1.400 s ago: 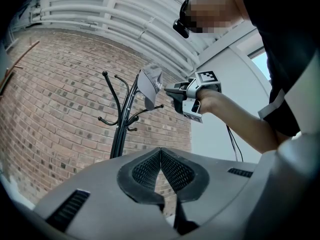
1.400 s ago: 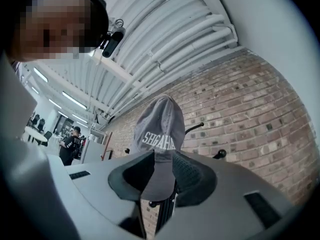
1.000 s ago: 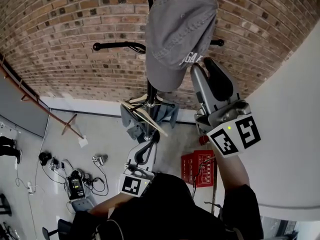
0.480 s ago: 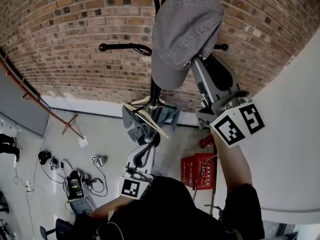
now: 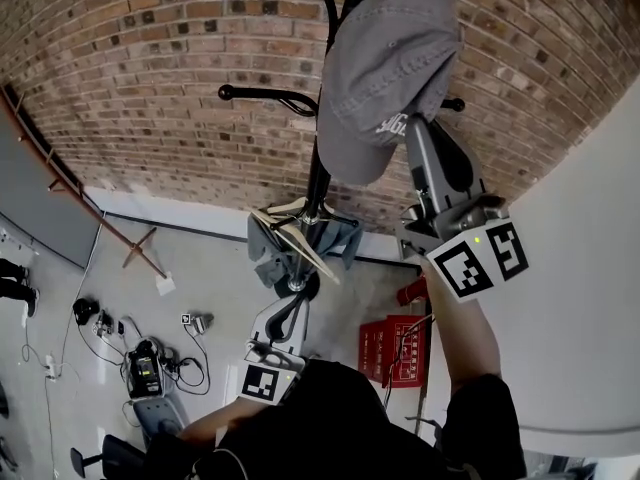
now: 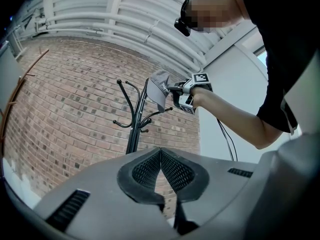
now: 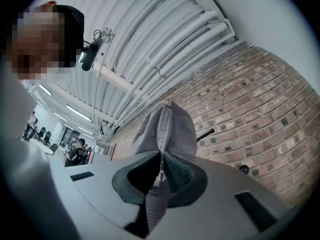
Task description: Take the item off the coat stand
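Observation:
A grey cap [image 5: 390, 68] hangs on top of the black coat stand [image 5: 318, 178] in front of the brick wall. My right gripper [image 5: 408, 128] reaches up to the cap's lower edge. Its jaws are closing, and in the right gripper view the cap's cloth [image 7: 167, 129] runs down between the pads [image 7: 175, 171], pinched there. My left gripper [image 5: 270, 368] hangs low near the person's body, far from the cap. Its jaws [image 6: 160, 154] meet at the tips with nothing between them. From the left gripper view the cap [image 6: 159, 86] and the stand [image 6: 134, 129] show at a distance.
A wooden hanger with blue-grey cloth [image 5: 300, 233] sits lower on the stand. Black hooks [image 5: 260, 95] stick out to the left. On the floor are a red crate [image 5: 393, 348] and cables with devices [image 5: 145, 368]. A white wall [image 5: 580, 268] stands at the right.
The right gripper's jaws stood wide beside the cap's edge; now they have drawn together on the cloth. The left gripper has stayed low.

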